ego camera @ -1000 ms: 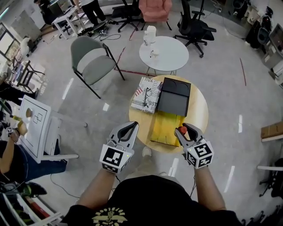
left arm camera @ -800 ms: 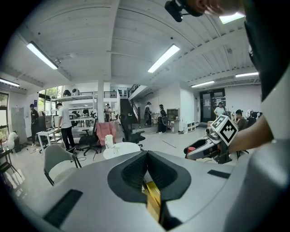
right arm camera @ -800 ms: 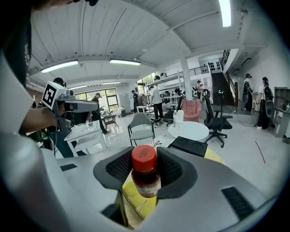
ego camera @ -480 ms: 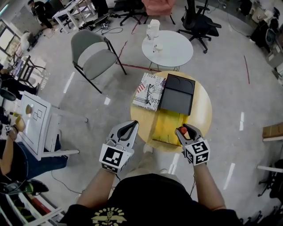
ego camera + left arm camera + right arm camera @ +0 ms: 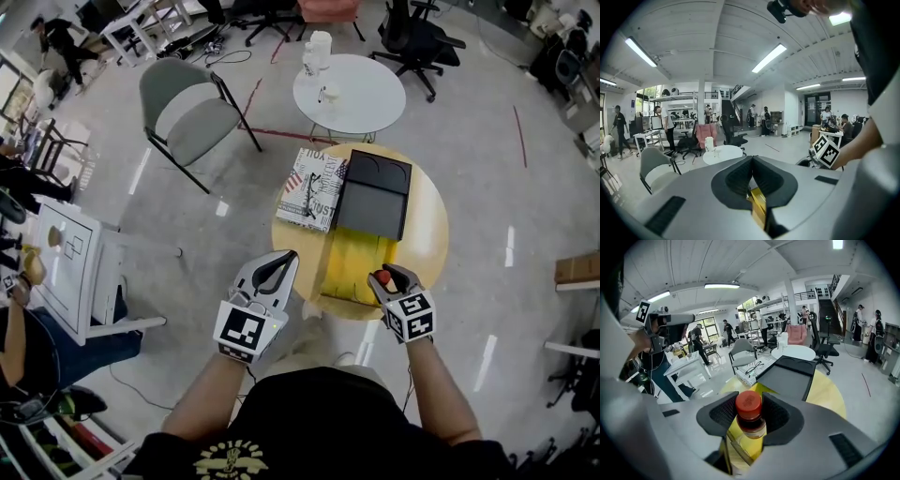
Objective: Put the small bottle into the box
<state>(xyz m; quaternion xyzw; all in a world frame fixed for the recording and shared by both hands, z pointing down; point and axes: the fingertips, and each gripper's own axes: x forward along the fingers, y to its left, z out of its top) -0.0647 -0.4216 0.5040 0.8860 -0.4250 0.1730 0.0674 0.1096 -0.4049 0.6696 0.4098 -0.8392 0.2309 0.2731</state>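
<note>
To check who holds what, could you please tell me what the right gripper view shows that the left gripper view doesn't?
Only the right gripper view: the small bottle, red-capped, clamped by the right gripper, with glasses beyond. Only the left gripper view: the left gripper, fingers shut on nothing. Both: the white round table.

On the right gripper view I see only the cap and neck of the bottle (image 5: 750, 417); the rest sinks behind the body of the right gripper (image 5: 749, 405). On the head view just the cap shows, and that gripper covers the near right corner of the box (image 5: 352, 266). On the left gripper view the left gripper (image 5: 751, 161) blocks nearly everything below it; one yellow sliver of box shows under its tips. I can't read the print on the carton (image 5: 313, 195), nor tell what stands on the white table (image 5: 361, 103).
</note>
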